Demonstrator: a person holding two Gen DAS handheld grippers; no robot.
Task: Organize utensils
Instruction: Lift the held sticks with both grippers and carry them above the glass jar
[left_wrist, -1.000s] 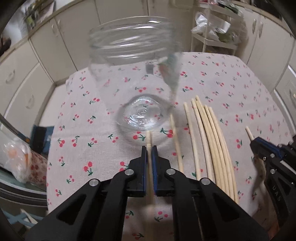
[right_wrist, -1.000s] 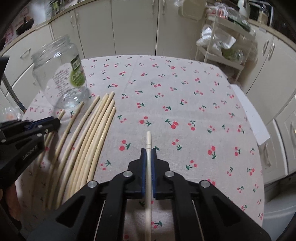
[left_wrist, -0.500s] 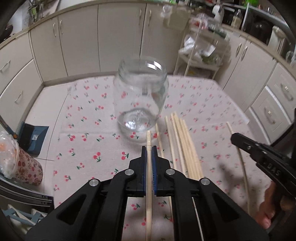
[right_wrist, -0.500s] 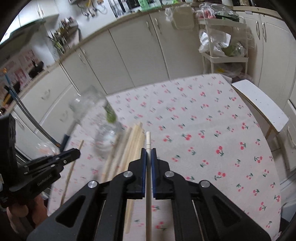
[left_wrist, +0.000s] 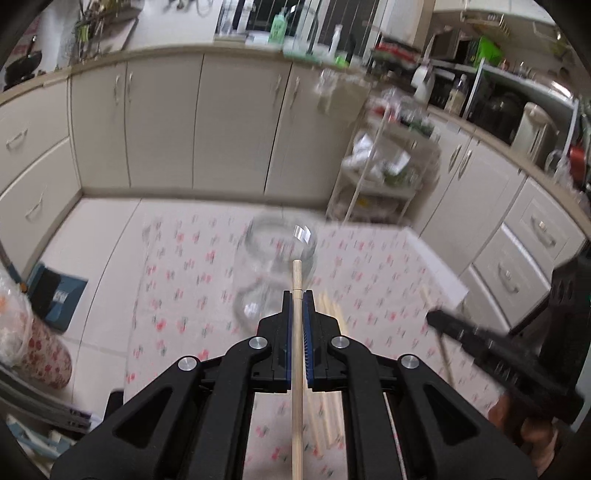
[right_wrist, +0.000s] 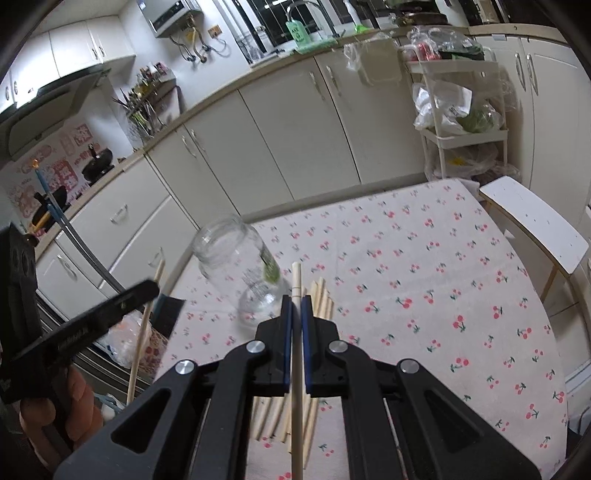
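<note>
The left gripper (left_wrist: 295, 295) is clenched on one chopstick (left_wrist: 296, 280), whose tip pokes out past the jaws toward the glass jar (left_wrist: 275, 258). The jar stands upright on the far left part of the cherry-print tablecloth (right_wrist: 424, 295), just left of the loose chopsticks (right_wrist: 321, 299) lying in a row on the cloth. The right gripper (right_wrist: 294, 299) is likewise clenched on a chopstick of its own (right_wrist: 295, 280).

The main risk, as I judge it, is at the jar mouth. It is narrow and the jar is light and empty, so a stick coming in slanted could catch the rim and tip it or push it toward the table's left edge. Two sticks arriving together could also cross, or the grippers could knock each other. Each stick is pinched near one end, so it may swivel in the jaws.

Both grippers point forward and moderately downward, above the table; from the right camera the left one stands off to the left, with the hand (right_wrist: 55, 410) holding it partly in view.
</note>
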